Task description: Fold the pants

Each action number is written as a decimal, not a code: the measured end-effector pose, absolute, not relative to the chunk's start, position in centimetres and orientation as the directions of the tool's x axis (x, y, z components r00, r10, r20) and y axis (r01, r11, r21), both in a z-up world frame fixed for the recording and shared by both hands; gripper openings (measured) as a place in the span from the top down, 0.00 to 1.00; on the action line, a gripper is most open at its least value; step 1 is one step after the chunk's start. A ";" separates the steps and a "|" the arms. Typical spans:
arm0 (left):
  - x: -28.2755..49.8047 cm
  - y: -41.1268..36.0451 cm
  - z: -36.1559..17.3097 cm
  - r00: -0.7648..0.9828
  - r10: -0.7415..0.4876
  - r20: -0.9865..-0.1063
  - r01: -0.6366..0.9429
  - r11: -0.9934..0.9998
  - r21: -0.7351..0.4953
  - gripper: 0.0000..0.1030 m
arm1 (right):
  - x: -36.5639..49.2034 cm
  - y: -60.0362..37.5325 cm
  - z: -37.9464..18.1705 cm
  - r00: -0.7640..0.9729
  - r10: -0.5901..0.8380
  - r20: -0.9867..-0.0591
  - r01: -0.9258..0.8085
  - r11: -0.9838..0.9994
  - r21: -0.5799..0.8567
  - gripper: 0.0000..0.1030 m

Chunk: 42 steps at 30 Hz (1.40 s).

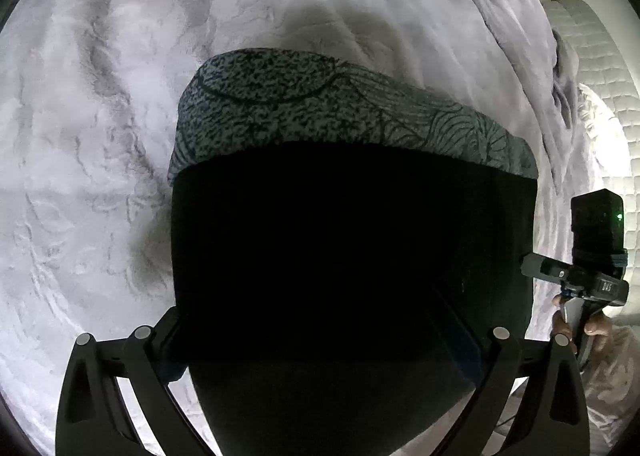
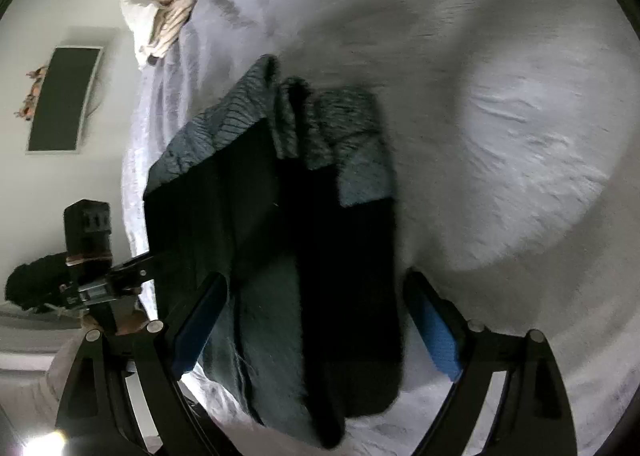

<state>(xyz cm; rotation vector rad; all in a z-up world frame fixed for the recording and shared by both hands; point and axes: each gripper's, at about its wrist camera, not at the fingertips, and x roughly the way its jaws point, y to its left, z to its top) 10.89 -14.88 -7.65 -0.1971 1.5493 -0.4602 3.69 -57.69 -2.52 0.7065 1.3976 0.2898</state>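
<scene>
Pants [image 2: 280,236] between parted tool [image 2: 316,320] fingers hide blanket [image 2: 500,136].

Dim, soft light – pants [image 1: 352,256] underexposed black; right view motion-blurred; fisheye vignette, glare spot bottom-left.

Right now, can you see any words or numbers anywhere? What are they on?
"013", as best it reads: small pale marks on the body of the right gripper, seen sideways in the left wrist view; too blurred to be sure.
Nothing readable on the pants, the blanket or the wall frame.
</scene>
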 end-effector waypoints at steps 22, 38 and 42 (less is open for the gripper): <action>7.4 -15.6 -2.1 0.048 -0.410 -0.911 0.161 0.903 -0.398 0.36 | 1.1 -57.1 0.7 0.264 0.641 -0.721 0.304 0.654 0.693 0.54; 3.1 -5.2 3.0 0.052 -0.432 -0.900 0.262 0.876 -0.405 0.36 | -6.6 -43.5 4.8 0.347 0.611 -0.712 0.344 0.623 0.702 0.54; 2.2 -1.0 3.3 0.063 -0.384 -0.921 0.269 0.895 -0.355 0.36 | -7.4 -38.3 3.9 0.336 0.621 -0.708 0.348 0.616 0.707 0.54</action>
